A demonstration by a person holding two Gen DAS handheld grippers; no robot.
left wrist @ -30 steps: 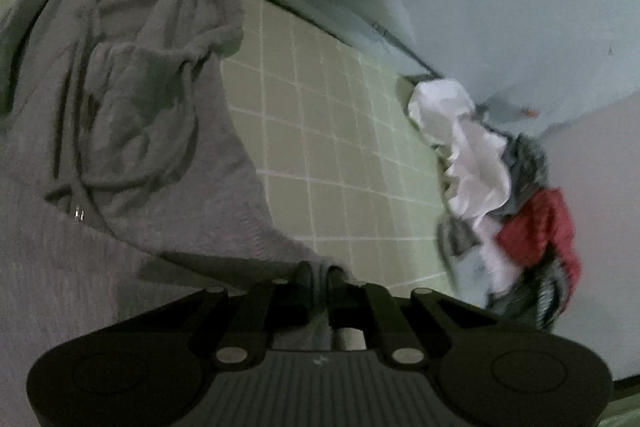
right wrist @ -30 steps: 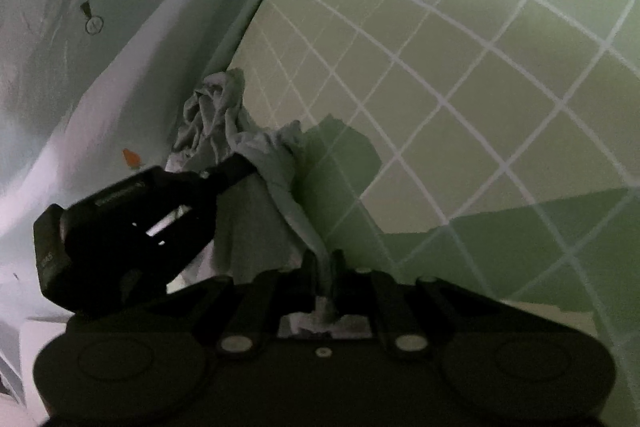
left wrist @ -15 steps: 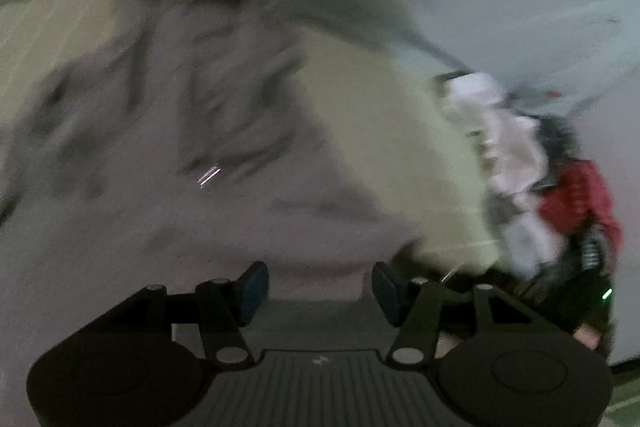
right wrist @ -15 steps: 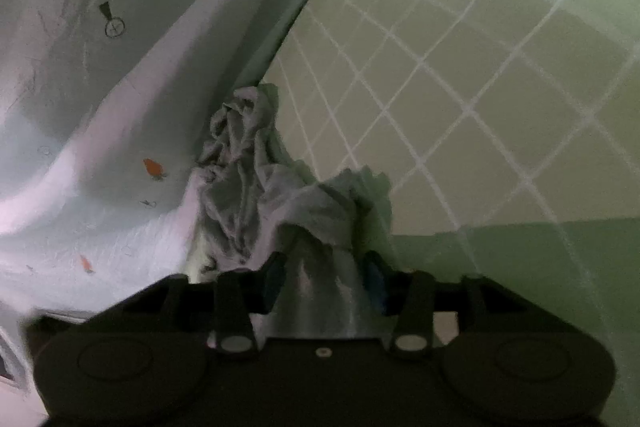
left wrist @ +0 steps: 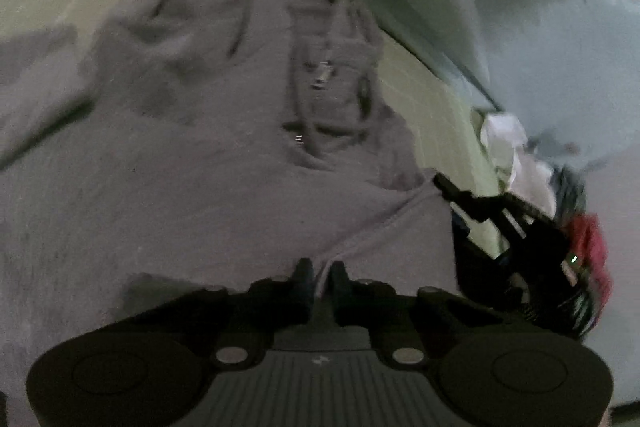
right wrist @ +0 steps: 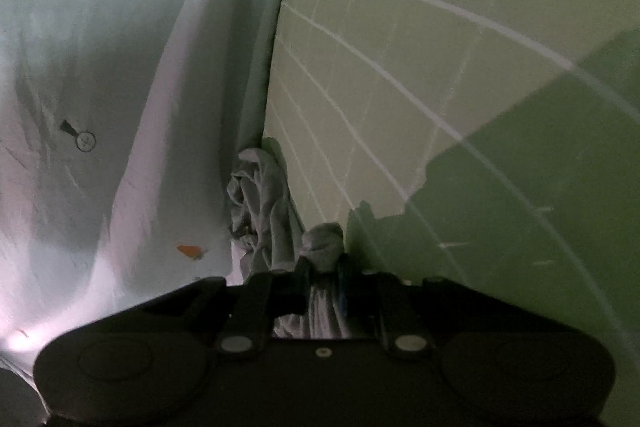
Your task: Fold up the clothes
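A grey hoodie (left wrist: 200,167) with drawstrings lies spread over a green checked sheet (left wrist: 432,99) and fills most of the left wrist view. My left gripper (left wrist: 320,273) is closing, its fingers almost together, and pinches a raised fold of the hoodie near its lower edge. To its right my right gripper (left wrist: 440,183) grips the hoodie's edge. In the right wrist view my right gripper (right wrist: 324,271) is closing with bunched grey fabric (right wrist: 260,195) pressed between its fingers. The rest of that fabric trails ahead along the sheet's edge.
A pile of loose clothes (left wrist: 516,155), white, grey and a red garment (left wrist: 588,247), sits at the right of the green sheet (right wrist: 400,67). A pale blue printed cover (right wrist: 100,67) rises along the sheet's far side.
Both grippers opened, shifted, and have come together again on the grey fabric. The hoodie now fills the left view, and the right gripper has come into it at the right.
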